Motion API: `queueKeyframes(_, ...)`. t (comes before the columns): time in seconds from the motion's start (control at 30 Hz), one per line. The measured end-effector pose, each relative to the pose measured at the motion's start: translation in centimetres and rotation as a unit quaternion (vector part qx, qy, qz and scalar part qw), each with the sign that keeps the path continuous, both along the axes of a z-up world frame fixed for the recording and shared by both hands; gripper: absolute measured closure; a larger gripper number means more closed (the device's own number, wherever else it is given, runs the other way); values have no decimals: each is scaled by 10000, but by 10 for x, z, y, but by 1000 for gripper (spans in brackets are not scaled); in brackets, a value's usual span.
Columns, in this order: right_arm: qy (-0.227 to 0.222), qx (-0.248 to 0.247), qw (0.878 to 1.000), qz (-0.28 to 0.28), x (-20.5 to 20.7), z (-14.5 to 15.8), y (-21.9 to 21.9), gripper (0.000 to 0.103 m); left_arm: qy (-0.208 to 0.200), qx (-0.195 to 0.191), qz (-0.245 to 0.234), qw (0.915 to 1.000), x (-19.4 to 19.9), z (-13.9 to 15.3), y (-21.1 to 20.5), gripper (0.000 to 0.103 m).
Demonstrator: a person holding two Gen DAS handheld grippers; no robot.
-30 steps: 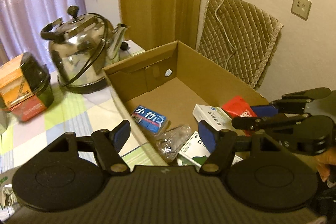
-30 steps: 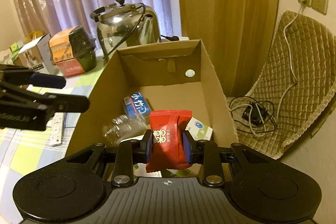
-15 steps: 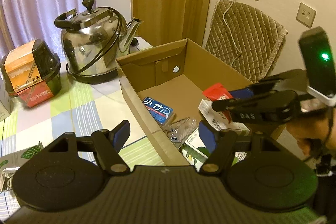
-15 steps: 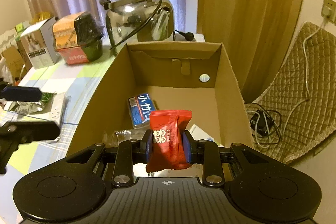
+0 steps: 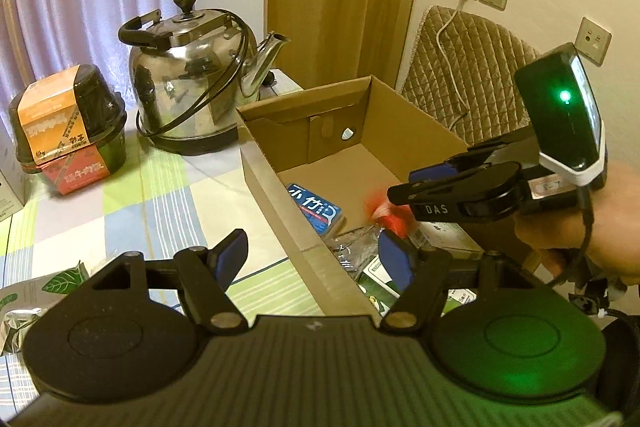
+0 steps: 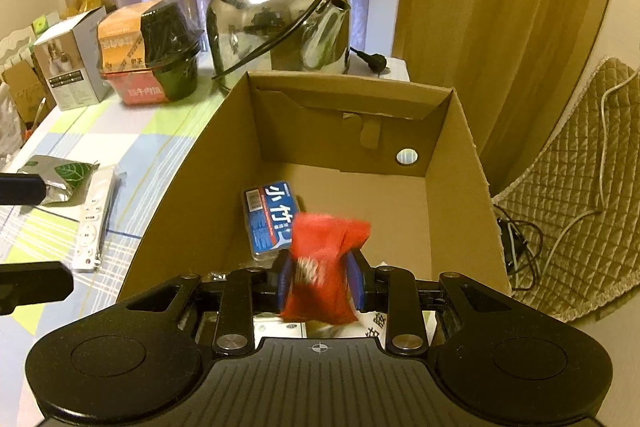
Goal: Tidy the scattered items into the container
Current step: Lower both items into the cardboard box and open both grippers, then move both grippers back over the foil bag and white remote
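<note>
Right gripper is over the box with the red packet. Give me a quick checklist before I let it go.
1. Packet over the box opening: ok.
2. Right gripper grip on packet: cannot tell; packet is blurred and the fingers look slightly apart.
3. Landing spot: ok; bare floor beyond the blue pack.
4. Left gripper clear of the drop: ok; open, empty, straddling the box's near wall.
5. Items left on the table: not ok; foil pouch and remote remain outside.
</note>
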State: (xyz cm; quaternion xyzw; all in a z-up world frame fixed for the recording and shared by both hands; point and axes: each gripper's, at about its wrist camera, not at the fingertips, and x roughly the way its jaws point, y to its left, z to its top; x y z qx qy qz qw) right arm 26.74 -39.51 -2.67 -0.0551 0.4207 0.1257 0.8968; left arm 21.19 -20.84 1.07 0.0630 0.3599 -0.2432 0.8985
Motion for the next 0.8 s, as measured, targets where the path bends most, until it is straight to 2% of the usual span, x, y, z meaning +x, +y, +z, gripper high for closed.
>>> queueKeyframes(0.37,61,14,10000,9,-4,0,4,70,56,-20,118,9999,-3,-1,10,36)
queueKeyframes(0.8,-139,187,9997,-46,-38,27,12,70,1,-93,580,9983,-33,16,55,35)
